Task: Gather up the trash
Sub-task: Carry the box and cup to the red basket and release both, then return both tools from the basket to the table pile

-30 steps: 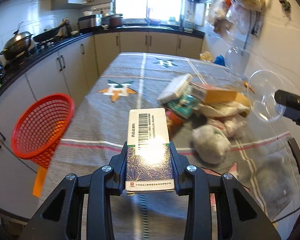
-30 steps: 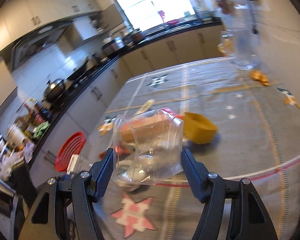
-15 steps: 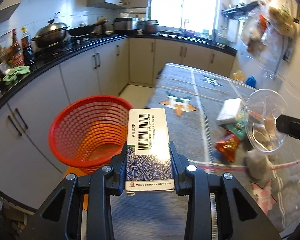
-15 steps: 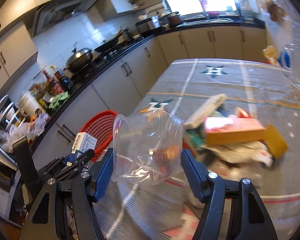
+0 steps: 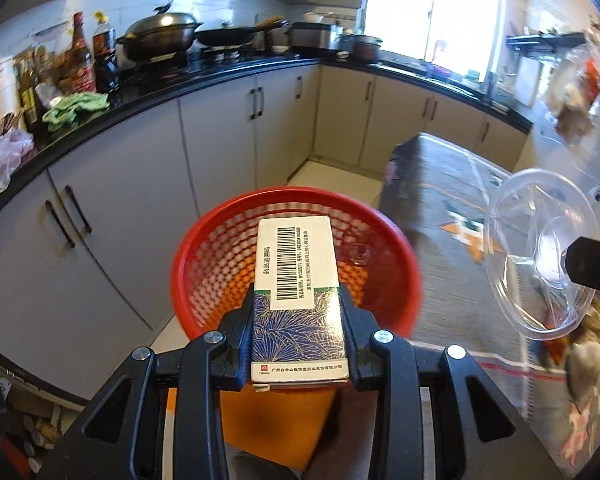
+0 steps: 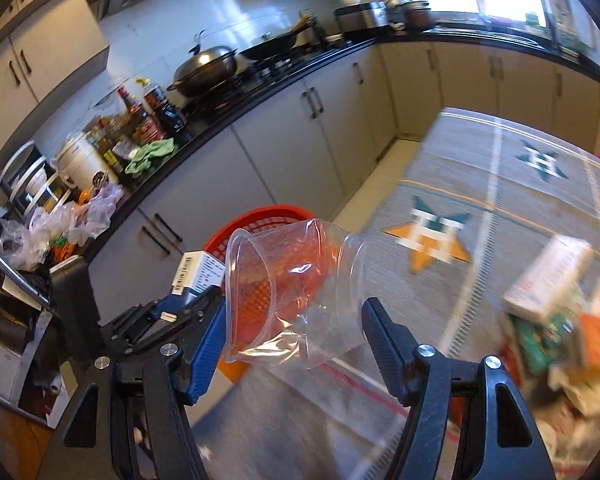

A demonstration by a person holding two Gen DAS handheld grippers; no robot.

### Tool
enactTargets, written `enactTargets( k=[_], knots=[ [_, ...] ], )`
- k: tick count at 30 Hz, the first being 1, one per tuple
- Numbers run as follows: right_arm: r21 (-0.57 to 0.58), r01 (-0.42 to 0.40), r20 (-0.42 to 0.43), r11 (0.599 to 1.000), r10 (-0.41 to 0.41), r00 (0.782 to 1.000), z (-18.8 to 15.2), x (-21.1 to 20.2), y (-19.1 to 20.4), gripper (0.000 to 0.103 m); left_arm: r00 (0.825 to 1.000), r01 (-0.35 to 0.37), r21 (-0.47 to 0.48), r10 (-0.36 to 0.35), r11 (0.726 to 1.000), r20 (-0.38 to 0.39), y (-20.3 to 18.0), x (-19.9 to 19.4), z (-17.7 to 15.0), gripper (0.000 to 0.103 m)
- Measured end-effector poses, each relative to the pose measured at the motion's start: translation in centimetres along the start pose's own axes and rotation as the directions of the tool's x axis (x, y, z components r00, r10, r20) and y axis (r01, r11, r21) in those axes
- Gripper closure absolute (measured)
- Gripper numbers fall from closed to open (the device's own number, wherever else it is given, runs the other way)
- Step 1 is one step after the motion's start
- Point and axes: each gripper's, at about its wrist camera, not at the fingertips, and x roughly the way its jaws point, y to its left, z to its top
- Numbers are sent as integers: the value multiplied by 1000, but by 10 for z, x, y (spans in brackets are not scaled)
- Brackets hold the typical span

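Grey kitchen cabinets (image 5: 148,184) ran along the far side. Over the red mesh basket (image 5: 204,256) the left gripper (image 5: 298,322) clamped a barcoded box (image 5: 296,280). To its right, the right gripper (image 6: 292,316) pinched a crumpled clear plastic cup (image 6: 296,280).

Both grippers have swung away from the trash pile (image 6: 560,340) on the bench (image 6: 500,184). The medicine box (image 5: 296,296) now sits over the red basket's (image 5: 204,236) opening; the clear cup (image 6: 292,288) has come beside its rim.
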Motion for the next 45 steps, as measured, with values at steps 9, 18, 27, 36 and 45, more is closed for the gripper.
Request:
enactTargets(
  k=[9, 18, 27, 36, 45],
  knots=[
    [-16, -16, -79, 1000, 14, 997, 21, 79, 27, 30, 998, -8, -32, 6, 999, -60, 28, 37, -2, 69],
    [5, 4, -99, 1000, -4, 995, 27, 106, 26, 22, 998, 10, -45, -13, 999, -58, 34, 47, -1, 64],
    [28, -11, -69, 1000, 13, 998, 22, 82, 19, 20, 999, 4, -58, -6, 998, -37, 38, 32, -5, 61],
    [8, 32, -1, 999, -32, 1000, -12, 20, 5, 20, 994, -79, 34, 76, 996, 76, -1, -17, -21, 49],
    [-4, 117, 93, 993, -116, 989, -58, -48, -14, 20, 991, -61, 116, 46, 991, 123, -52, -48, -41, 41]
  ],
)
